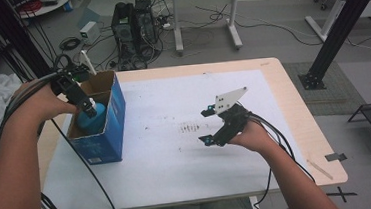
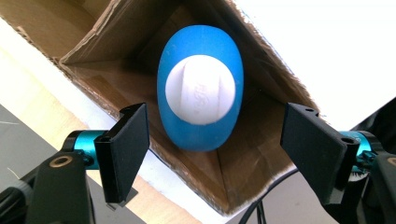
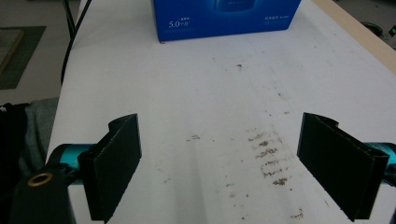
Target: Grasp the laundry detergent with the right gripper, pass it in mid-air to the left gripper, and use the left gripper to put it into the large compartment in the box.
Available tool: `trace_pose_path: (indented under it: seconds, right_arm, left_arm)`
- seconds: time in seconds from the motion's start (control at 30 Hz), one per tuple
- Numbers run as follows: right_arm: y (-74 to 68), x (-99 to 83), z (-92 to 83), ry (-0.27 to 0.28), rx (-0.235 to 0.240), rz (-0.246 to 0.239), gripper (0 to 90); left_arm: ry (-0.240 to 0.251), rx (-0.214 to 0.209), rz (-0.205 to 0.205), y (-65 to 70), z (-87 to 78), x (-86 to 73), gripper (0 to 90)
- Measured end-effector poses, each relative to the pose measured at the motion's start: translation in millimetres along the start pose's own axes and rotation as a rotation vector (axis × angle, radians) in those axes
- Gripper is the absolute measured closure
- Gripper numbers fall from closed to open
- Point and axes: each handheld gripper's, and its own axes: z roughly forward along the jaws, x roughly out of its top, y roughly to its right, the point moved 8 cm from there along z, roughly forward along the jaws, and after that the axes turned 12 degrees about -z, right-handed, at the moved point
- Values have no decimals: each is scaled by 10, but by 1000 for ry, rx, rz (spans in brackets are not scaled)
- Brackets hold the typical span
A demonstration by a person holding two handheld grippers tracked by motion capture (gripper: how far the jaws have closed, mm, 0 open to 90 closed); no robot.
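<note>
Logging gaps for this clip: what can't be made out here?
- Bottle body below its cap: left gripper view, end-on; box walls hide it in the high view.
- Box print: right gripper view, cut by the top edge, too small.
- Left gripper jaw tips: high view, inside the box.

The high view looks forward and down from above the person's side, taking in the whole desk with the floor beyond at 12 o'clock. The left gripper view sits close over the open blue box, facing down into it between its own jaws; that box stands at 9 o'clock in the high view. The right gripper view rides low, facing across the desk's white sheet toward the box's printed side at 12 o'clock; it shares the sheet's brown smudges with the high view
</note>
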Motion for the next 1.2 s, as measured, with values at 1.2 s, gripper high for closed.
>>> trace_pose_path:
  seconds: [1.2]
  right_arm:
    - [170,262,-397,-228,32,-50,129]
  left_arm:
    - [37,21,471,1141,-312,296,66]
